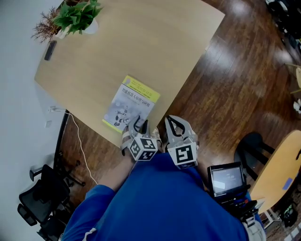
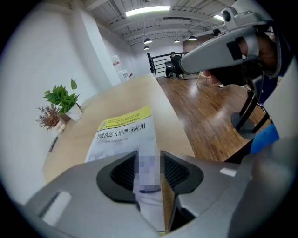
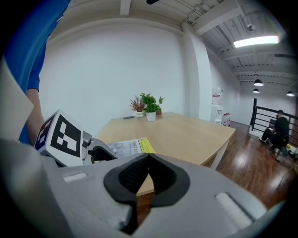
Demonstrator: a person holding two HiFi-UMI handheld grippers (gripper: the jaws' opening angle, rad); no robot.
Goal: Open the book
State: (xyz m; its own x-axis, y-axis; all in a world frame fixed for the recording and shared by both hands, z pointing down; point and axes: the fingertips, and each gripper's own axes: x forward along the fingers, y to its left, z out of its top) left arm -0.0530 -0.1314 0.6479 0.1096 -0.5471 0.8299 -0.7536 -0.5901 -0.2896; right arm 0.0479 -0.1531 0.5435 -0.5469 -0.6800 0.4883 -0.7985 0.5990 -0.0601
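The book (image 1: 130, 102) is lying flat and closed on the light wood table (image 1: 141, 42), close to the near edge, with its yellow strip at the far end. The person has the left gripper (image 1: 140, 125) angled down right over the near end of the cover. In the left gripper view its jaws are spread wide. The near right part of the cover, plus a sliver of bare tabletop past the book's right edge, shows in the gap between the pads. Neither pad looks like it's pressing on anything, so it's not holding the book.

The right gripper (image 1: 173, 126) sits just to the right of the left one. It's off the table edge, over the dark wood floor (image 1: 225, 94), and beside the book rather than on it. Its own view shows the jaws closed together at the tips with nothing between them, and the book is off to its left and a bit farther away.

Way over in the far left corner of the table there's a potted plant (image 1: 77, 14) with a slim dark object (image 1: 50, 50) next to it, both well apart from the book.
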